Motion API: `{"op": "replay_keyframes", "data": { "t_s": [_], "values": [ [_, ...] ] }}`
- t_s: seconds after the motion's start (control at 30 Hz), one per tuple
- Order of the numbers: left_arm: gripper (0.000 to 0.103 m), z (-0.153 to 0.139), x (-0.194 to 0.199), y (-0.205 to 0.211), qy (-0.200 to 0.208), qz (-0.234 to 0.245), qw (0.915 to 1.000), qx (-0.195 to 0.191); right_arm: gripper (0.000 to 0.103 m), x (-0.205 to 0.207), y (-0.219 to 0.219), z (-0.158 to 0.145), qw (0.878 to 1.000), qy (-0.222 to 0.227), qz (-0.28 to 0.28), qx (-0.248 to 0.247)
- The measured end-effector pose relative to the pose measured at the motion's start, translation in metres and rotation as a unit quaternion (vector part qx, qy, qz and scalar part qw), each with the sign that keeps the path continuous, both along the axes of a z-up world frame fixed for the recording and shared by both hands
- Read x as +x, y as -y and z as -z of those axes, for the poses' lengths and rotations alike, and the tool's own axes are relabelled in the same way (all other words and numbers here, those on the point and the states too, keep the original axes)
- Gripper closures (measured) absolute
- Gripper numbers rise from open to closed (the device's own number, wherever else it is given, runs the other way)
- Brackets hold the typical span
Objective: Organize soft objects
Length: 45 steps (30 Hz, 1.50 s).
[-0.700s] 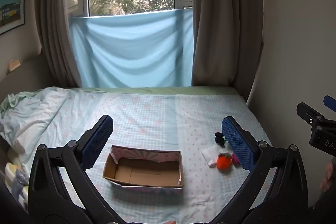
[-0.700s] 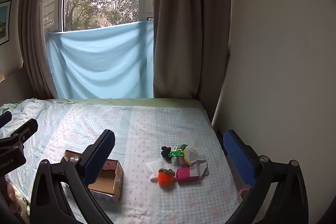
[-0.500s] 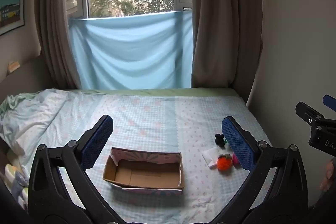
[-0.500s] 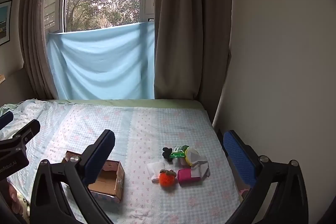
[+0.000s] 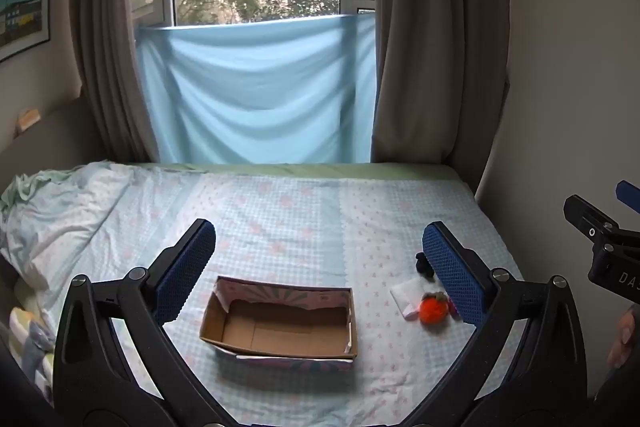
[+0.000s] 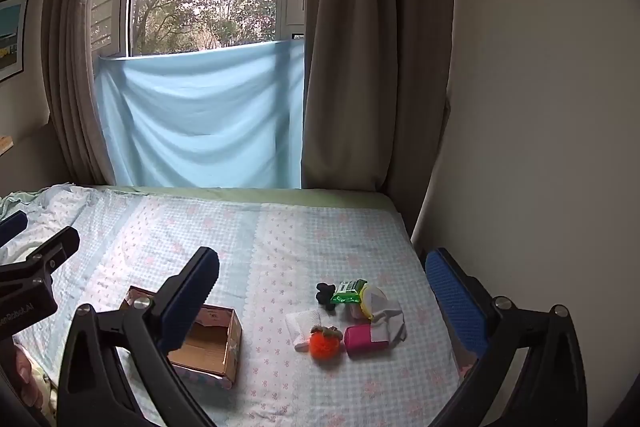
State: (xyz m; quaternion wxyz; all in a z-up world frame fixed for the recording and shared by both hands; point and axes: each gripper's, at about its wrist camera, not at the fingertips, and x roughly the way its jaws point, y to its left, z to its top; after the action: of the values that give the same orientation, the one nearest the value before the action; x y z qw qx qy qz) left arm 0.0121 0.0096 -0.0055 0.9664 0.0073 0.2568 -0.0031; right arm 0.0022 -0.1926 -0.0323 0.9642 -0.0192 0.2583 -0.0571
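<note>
Soft objects (image 6: 348,319): clustered on bedsheet (image 6: 280,247), right of cardboard box (image 5: 280,323); nearer the right gripper (image 6: 320,291), slightly right of centre; both it and the left gripper (image 5: 320,267) spread wide, nothing grasped

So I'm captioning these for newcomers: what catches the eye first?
The orange plush stands out, in a small heap with a pink roll and a green packet on the bed's right side. Left of them sits an empty cardboard box, and a blue sheet hangs across the window.
</note>
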Motion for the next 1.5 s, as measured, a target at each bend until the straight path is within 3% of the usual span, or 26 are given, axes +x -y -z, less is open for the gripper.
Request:
{"op": "replay_keyframes", "data": {
  "t_s": [1.5],
  "values": [
    [0.000,0.0039,0.0042,-0.0038,-0.004,0.012,0.9999,-0.003,0.000,-0.0036,-0.0036,-0.0044,1.000,-0.009,0.018,-0.001]
  ]
}}
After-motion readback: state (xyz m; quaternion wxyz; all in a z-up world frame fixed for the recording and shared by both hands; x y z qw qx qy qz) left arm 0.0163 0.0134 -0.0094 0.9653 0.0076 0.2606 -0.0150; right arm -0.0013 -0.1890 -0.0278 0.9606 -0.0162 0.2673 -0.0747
